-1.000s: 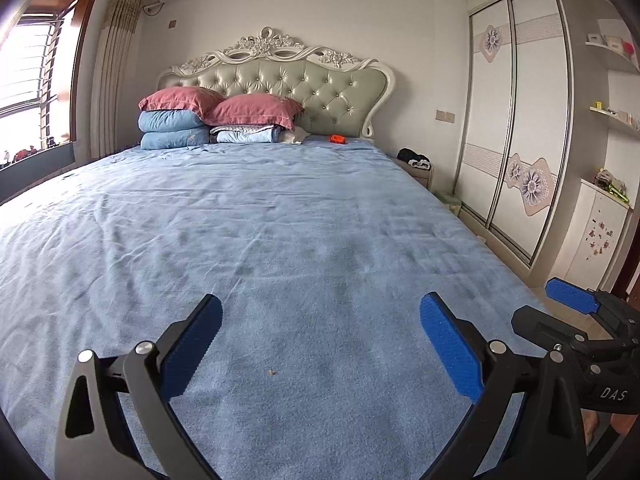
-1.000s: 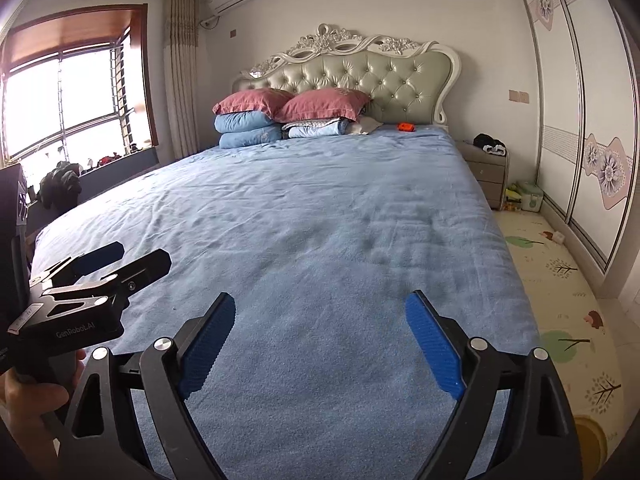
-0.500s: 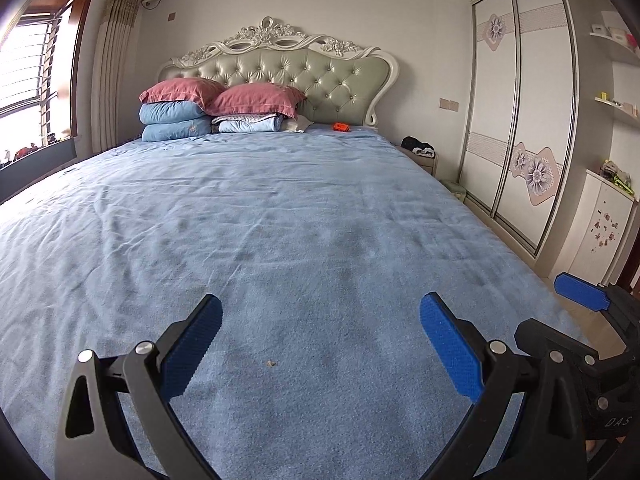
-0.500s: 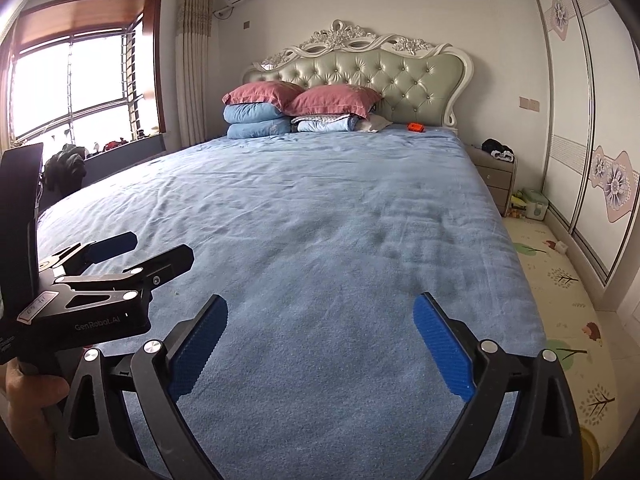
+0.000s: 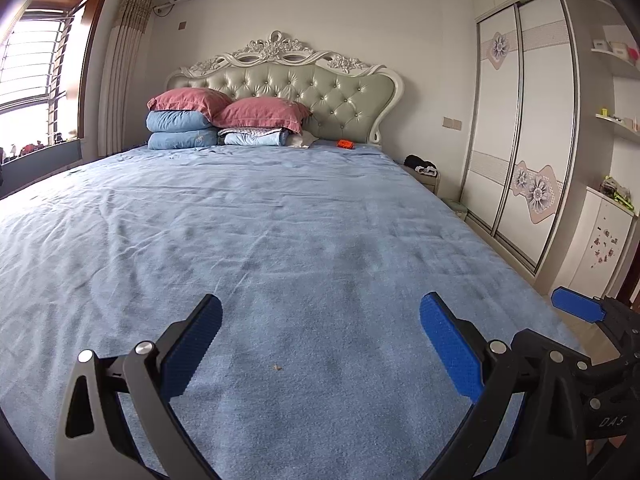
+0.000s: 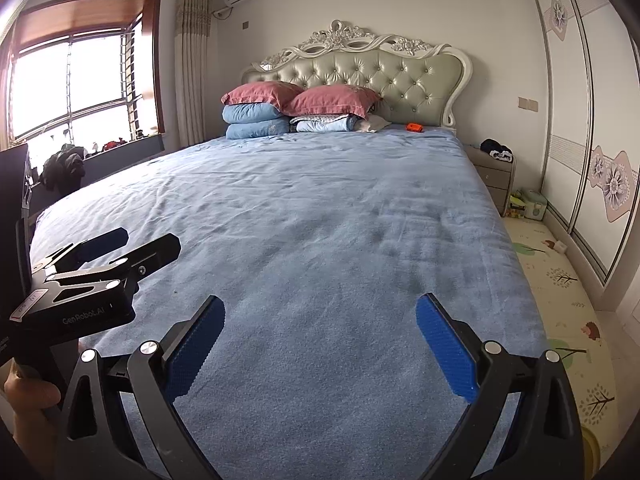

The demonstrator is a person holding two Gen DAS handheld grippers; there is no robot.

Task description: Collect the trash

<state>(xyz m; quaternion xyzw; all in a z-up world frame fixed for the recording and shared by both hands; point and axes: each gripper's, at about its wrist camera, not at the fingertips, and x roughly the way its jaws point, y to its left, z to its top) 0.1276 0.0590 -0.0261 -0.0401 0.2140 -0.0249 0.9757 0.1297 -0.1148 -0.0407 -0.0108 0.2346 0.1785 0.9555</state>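
Trash: tiny brown crumb [image 5: 276, 367] is lying on the blue bedspread [image 5: 300, 220], just ahead between my left gripper [image 5: 320, 336] fingers. Both grippers are hovering level over the bed's foot end, side by side; right gripper [image 6: 320, 340] and left both gaping wide, holding nothing.

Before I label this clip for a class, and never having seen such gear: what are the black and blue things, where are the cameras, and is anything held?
They are two hand-held tongs; each carries a camera looking along its own fingers. One view shows the left tongs, the other the right tongs. Both are open and hold nothing. Below lies a blue bedspread with a small brownish crumb. Pink pillows and an orange item sit by the headboard.
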